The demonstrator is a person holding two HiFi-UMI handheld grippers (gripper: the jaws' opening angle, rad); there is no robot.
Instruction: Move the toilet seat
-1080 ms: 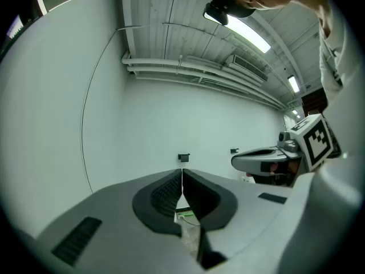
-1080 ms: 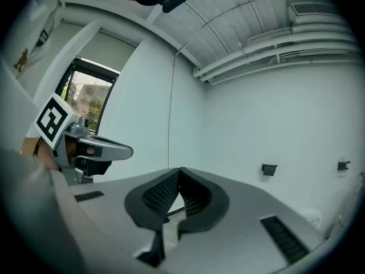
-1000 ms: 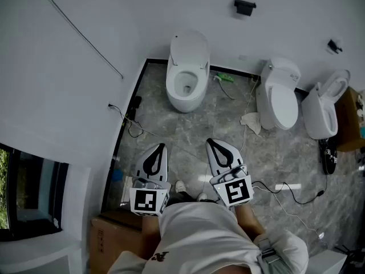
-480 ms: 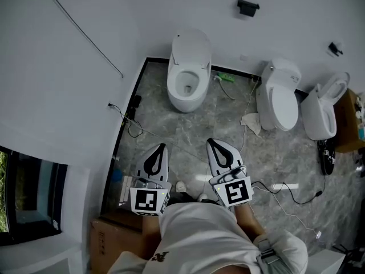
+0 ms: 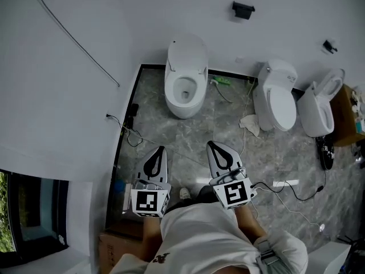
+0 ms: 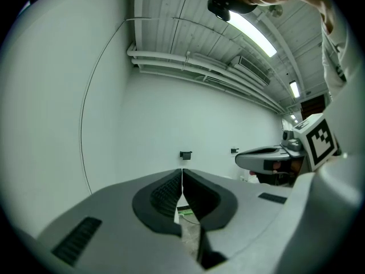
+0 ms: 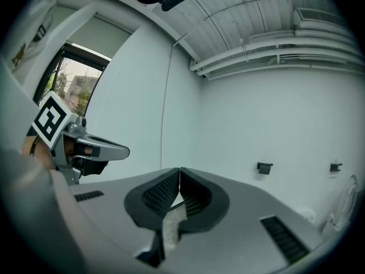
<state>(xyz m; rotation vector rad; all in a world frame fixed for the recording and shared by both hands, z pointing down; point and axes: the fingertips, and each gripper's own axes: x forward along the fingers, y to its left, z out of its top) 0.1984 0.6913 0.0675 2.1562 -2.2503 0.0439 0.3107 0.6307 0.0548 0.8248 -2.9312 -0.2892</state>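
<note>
- where's the white oval toilet seat (image 5: 173,88)?
- on the white ceramic toilet (image 5: 183,108) against the far wall (image 5: 171,10), well ahead of both grippers.
- their jaws?
- grey left gripper (image 5: 154,160) and right gripper (image 5: 221,153): both pressed together, holding nothing.

Head view: torso (image 5: 199,233) hides both hands behind left gripper (image 5: 161,149) & right gripper (image 5: 210,144). Cardboard box (image 5: 117,253) cut by bottom edge, window (image 5: 28,221) by left edge, brown unit (image 5: 345,119) by right edge. Green item (image 5: 223,81) too small to ID; same for black wall fitting (image 5: 243,9). Open toilet (image 5: 185,79): seat vs rim can't be told apart. Left gripper view: gripper's own body blocks the floor, only a sliver shows thru the gap. Right gripper view: white fixture (image 7: 345,207) clipped at right edge.
</note>
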